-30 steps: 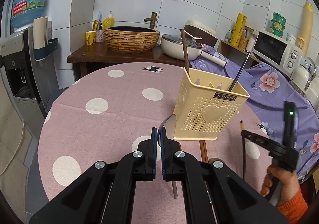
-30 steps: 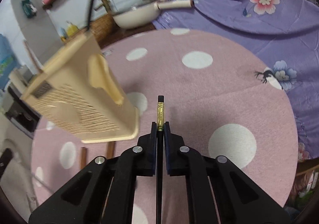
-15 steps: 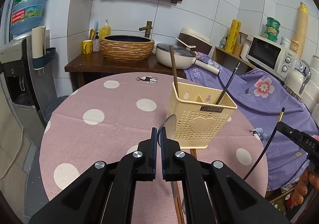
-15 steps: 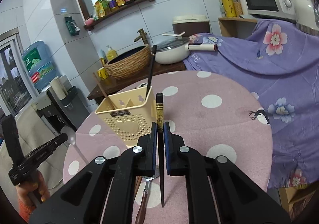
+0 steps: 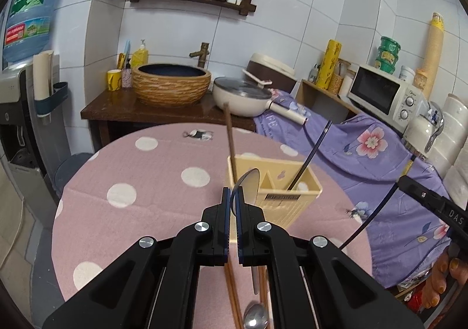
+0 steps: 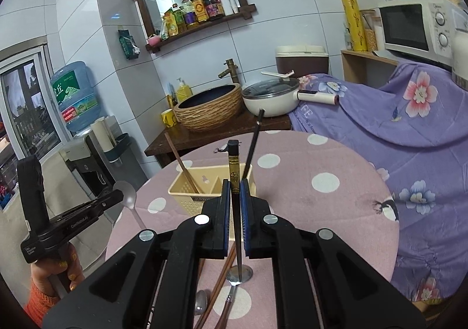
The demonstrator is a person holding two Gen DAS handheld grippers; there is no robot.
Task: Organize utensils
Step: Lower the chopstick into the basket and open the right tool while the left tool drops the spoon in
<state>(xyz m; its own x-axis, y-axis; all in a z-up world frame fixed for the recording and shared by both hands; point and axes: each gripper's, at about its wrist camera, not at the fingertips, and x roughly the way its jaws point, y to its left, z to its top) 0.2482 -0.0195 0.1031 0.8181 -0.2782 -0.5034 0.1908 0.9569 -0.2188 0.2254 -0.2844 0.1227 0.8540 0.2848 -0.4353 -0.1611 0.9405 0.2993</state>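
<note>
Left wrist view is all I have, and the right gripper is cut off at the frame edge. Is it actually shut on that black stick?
Observer: Yes. In the right wrist view the right gripper is shut on a black chopstick with a gold band, held near upright.
Operator: Where does its lower tip sit?
Observer: Over the bowl of a brown-handled spoon lying on the dotted tablecloth. I cannot tell whether they touch.
Operator: How does my spoon grip look from that side?
Observer: The left gripper pinches the metal spoon at the bowl, bowl up, and the handle hangs free below.
</note>
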